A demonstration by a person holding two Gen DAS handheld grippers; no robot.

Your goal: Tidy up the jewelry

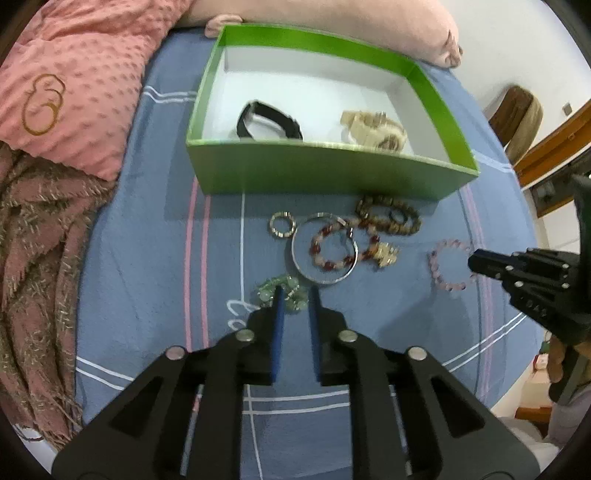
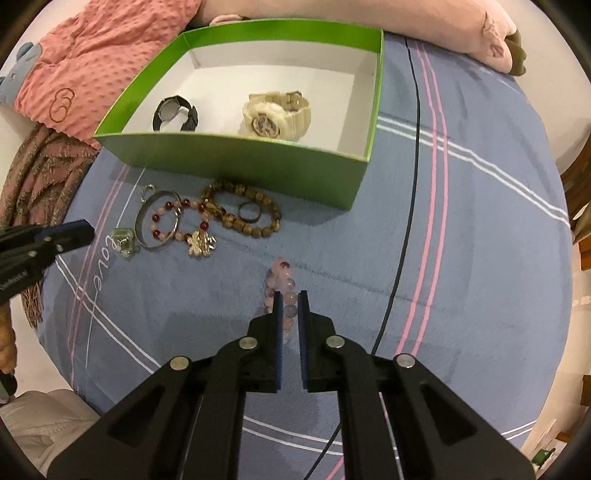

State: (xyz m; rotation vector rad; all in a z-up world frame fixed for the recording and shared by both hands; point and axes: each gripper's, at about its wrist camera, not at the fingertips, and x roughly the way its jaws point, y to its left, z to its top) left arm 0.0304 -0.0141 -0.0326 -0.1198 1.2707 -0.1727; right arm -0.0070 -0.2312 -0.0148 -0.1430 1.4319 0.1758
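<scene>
A green box (image 1: 325,170) (image 2: 240,155) stands on the blue sheet and holds a black watch (image 1: 267,122) (image 2: 175,112) and a cream watch (image 1: 373,127) (image 2: 275,116). In front of it lie a silver bangle (image 1: 325,253) (image 2: 159,219), a red-and-pink bead bracelet (image 1: 334,249), a brown bead bracelet (image 1: 388,214) (image 2: 240,212) and a small ring (image 1: 282,225). My left gripper (image 1: 295,295) is narrowly open over a pale green bead bracelet (image 1: 282,291) (image 2: 123,242). My right gripper (image 2: 289,299) is shut on a pink bead bracelet (image 2: 282,288) (image 1: 448,267).
A pink dotted pillow (image 1: 70,85) and a fringed pink throw (image 1: 40,266) lie at the left. A pink plush (image 1: 332,22) lies behind the box. The bed edge runs along the right, with wooden furniture (image 1: 517,114) beyond.
</scene>
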